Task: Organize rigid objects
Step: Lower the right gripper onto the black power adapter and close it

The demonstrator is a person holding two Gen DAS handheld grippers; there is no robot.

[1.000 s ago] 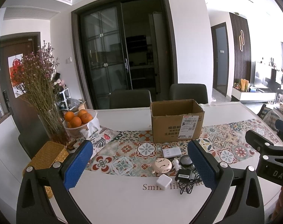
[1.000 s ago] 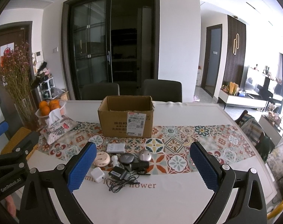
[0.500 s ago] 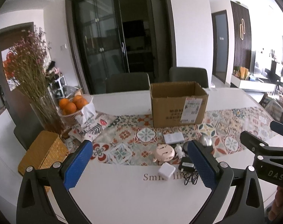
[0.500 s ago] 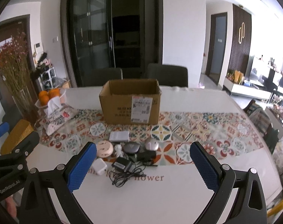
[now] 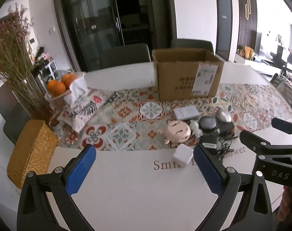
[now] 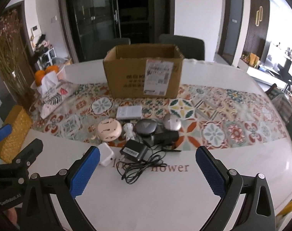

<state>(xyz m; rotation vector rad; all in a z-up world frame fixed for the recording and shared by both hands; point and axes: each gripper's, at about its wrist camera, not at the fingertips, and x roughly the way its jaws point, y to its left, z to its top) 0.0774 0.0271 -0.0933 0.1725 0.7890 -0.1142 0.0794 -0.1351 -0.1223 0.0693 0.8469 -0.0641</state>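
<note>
Below the frame's centre, the open, empty right gripper (image 6: pixel 146 165) faces a light, rigid white charger cube (image 6: pixel 105 156); grasp its flat sides.

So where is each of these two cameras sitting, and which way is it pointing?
Left wrist: rides the left gripper, facing across the table toward the cardboard box; its open blue fingers and the right gripper's side show.
Right wrist: rides the right gripper, facing the same box; its open fingers and the left gripper at left show.
Shared: box, white charger cube, orange basket.
</note>
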